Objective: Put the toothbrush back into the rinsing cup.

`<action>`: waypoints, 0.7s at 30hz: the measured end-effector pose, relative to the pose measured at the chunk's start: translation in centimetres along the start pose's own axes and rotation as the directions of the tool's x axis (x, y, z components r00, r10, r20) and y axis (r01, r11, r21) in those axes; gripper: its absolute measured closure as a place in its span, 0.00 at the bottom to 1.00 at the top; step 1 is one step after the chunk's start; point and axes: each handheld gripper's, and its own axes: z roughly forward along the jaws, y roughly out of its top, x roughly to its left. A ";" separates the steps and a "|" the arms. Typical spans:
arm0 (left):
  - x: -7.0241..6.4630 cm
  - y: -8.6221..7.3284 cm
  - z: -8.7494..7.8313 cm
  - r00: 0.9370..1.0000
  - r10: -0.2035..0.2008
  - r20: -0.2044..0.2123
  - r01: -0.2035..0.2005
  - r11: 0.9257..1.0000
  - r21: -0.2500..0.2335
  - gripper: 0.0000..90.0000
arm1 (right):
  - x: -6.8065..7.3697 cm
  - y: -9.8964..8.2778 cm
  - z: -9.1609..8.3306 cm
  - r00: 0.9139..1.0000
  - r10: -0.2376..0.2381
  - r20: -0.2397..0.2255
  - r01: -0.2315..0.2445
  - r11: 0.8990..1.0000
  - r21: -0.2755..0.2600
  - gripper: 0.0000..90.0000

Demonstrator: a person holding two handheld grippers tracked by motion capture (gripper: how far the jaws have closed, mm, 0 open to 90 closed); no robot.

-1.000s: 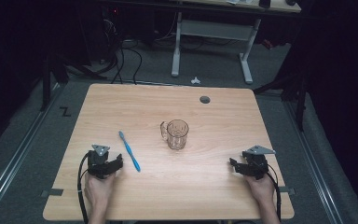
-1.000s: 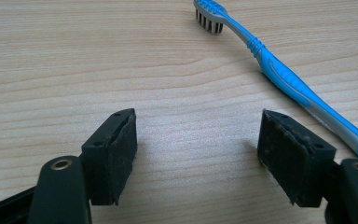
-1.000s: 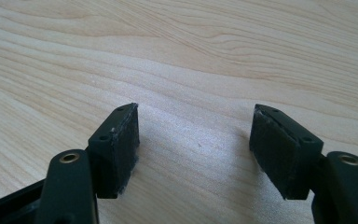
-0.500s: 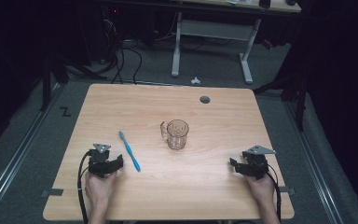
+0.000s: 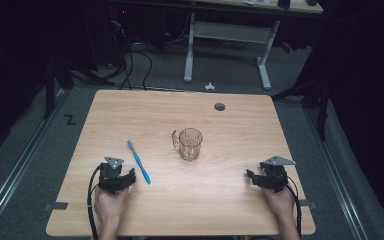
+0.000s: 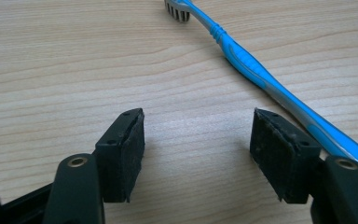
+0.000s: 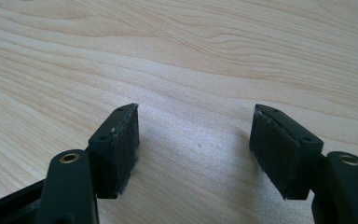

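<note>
A blue toothbrush (image 5: 138, 161) lies flat on the wooden table (image 5: 130, 115), left of centre, bristle end pointing away from me. In the left gripper view the toothbrush (image 6: 256, 74) runs diagonally just past the right jaw. A clear glass mug (image 5: 188, 144) stands upright near the table's middle, handle to the left. My left gripper (image 5: 126, 178) rests on the table beside the handle end of the toothbrush, open and holding nothing (image 6: 198, 142). My right gripper (image 5: 250, 178) rests near the front right, open, with bare wood between its jaws (image 7: 196, 140).
A round grommet hole (image 5: 220, 106) sits near the table's far edge. Beyond the table stand a white desk frame (image 5: 227, 37) and cables on the grey floor (image 5: 135, 55). A metal rail (image 5: 20, 165) runs along the floor at the left.
</note>
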 end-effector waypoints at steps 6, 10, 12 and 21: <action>-0.6 0.1 -0.4 1.000 0.030 0.009 -0.030 0.999 -0.013 0.42 | 0.0 0.0 0.0 1.000 0.002 -0.001 -0.002 1.000 0.000 0.37; -0.9 0.2 -0.8 0.999 0.023 0.033 -0.023 1.000 -0.013 0.43 | 0.0 0.0 0.0 1.000 0.000 0.000 0.000 1.000 0.000 0.37; -1.0 0.2 -0.9 0.999 0.022 0.047 -0.022 1.000 -0.012 0.44 | 0.0 0.0 0.0 1.000 0.000 0.000 0.000 1.000 0.001 0.37; -1.9 1.0 -1.5 0.995 0.047 0.087 -0.046 0.999 -0.012 0.46 | 0.0 0.0 0.0 1.000 0.000 -0.001 0.000 1.000 0.000 0.37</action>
